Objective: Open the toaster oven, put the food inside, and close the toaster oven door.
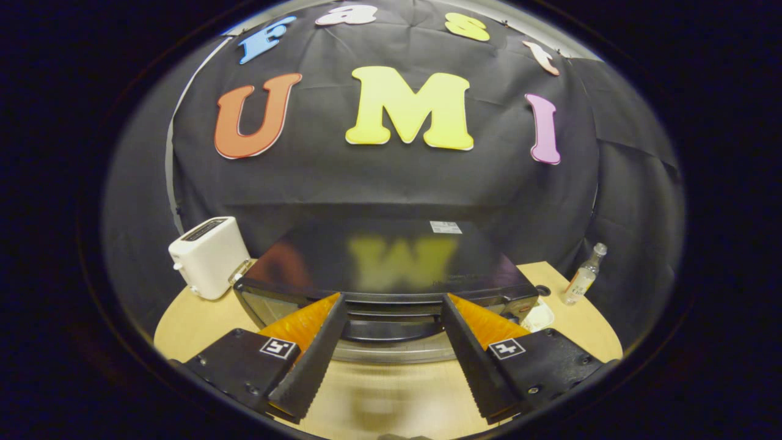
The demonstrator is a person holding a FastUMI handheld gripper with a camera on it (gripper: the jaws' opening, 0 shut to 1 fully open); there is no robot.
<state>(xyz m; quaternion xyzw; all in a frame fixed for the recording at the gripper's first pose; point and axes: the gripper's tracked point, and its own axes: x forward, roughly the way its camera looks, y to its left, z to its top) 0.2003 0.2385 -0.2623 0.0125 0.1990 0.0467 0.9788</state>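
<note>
The black toaster oven (pixel 391 263) stands just ahead of me on the wooden table (pixel 391 397), and I look down on its glossy top. My gripper (pixel 391 299) is open and holds nothing. Its two dark toothed fingers (pixel 314 354) are spread wide, with their tips at the oven's upper front edge. Between the fingers I see horizontal slats, a dark curved shape and a pale grey curved band (pixel 391 353) at the oven's front. I cannot tell how the door stands. A small white dish-like thing (pixel 540 318) lies by the oven's right front corner; what it holds is unclear.
A white pop-up toaster (pixel 208 256) stands on the table left of the oven, close to its side. A small clear bottle (pixel 583 275) stands at the table's right, beyond a round hole (pixel 542 290) in the top. Black cloth walls close in behind.
</note>
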